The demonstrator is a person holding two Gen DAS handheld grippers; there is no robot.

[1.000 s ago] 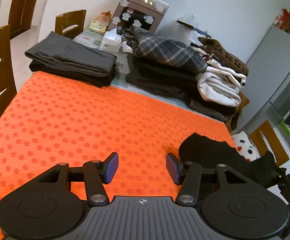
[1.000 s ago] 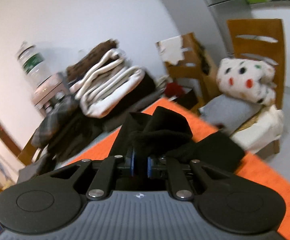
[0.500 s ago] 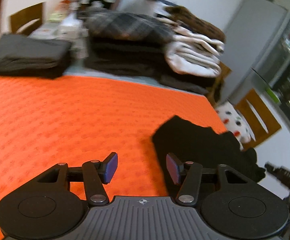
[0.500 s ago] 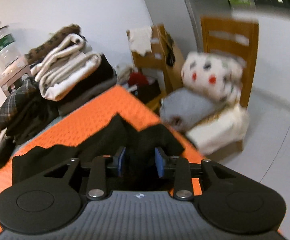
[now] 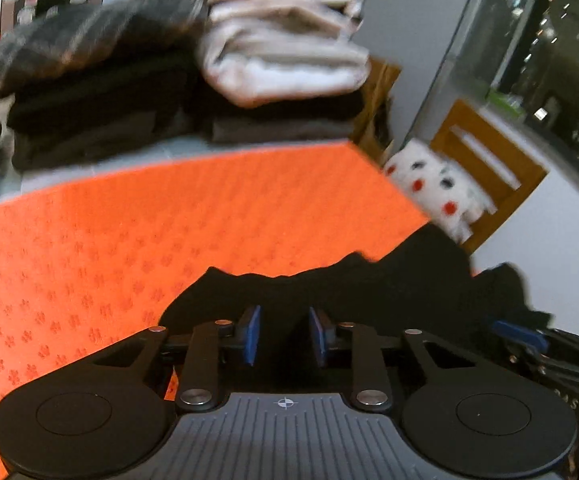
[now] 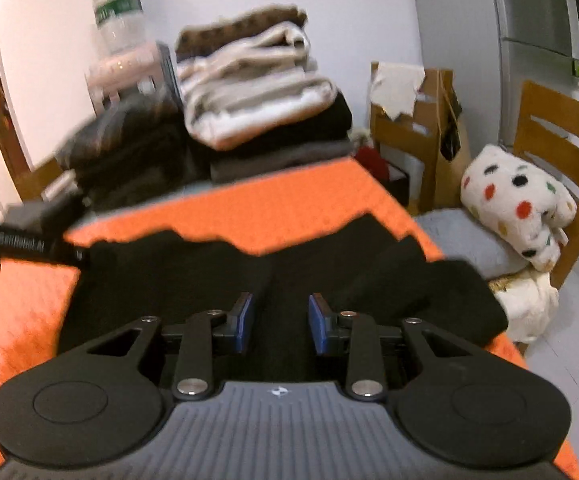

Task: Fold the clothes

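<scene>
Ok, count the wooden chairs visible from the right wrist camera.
3. One chair at the right edge holds the spotted cushion; another chair stands beyond the table's far corner; a chair back shows at far left. Others may be hidden.

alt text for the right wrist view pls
The right gripper, jaws closing, hovers over a crumpled black garment lying on an orange tablecloth. Folded clothes are stacked behind, and a spotted cushion rests on a chair to the right.

Matt black cloth garment [image 6: 193, 280], orange textured tablecloth [image 5: 129, 232]

Black tool [image 5: 284, 336], blue pads [image 5: 251, 334], silver screws
</scene>
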